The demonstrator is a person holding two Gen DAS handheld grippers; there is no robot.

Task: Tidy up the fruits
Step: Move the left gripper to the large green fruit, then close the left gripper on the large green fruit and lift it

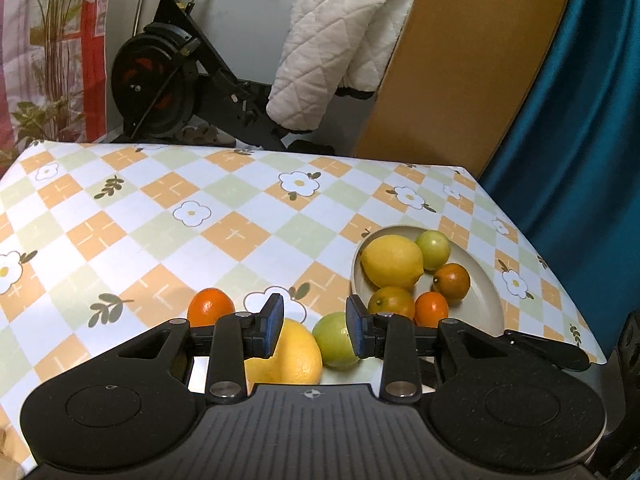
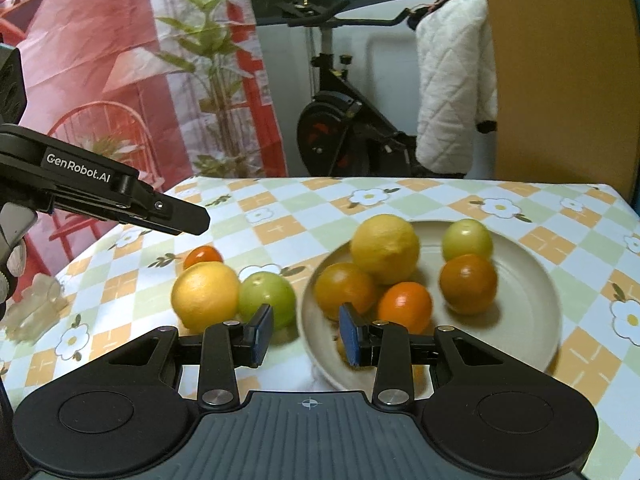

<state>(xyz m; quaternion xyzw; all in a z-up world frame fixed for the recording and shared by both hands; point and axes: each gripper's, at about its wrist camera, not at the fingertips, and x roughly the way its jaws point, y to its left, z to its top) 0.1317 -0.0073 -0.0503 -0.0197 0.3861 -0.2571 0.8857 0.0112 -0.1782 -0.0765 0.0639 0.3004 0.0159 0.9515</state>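
Both tongs hang released, gripping nothing: left gripper (image 1: 315, 322) above a loose lemon (image 1: 294, 356) and lime (image 1: 335, 339), right gripper (image 2: 306, 330) at the plate (image 2: 532, 304) rim. Five fruits sit on the plate; an orange (image 1: 210, 306) lies on the tablecloth (image 1: 160, 220).

Open stretch: the far and left parts of the checked, flower-printed tablecloth (image 1: 160, 216) lay bare, wide enough for a gripper to pass.
Near-edge cluster: a large yellow citrus fruit (image 2: 206, 296), a round green fruit (image 2: 267, 299) touching it, and a small orange fruit (image 2: 203, 255) just behind blocked the near middle.
Right side: a round cream plate (image 2: 532, 308) was crowded with five fruits; only its right part stayed free.
Left flank: the black left gripper (image 2: 188, 218) hung above the table's left edge.
Beyond the table: a black exercise bike (image 1: 168, 80) and a white quilted cover (image 1: 332, 52) stood close behind.
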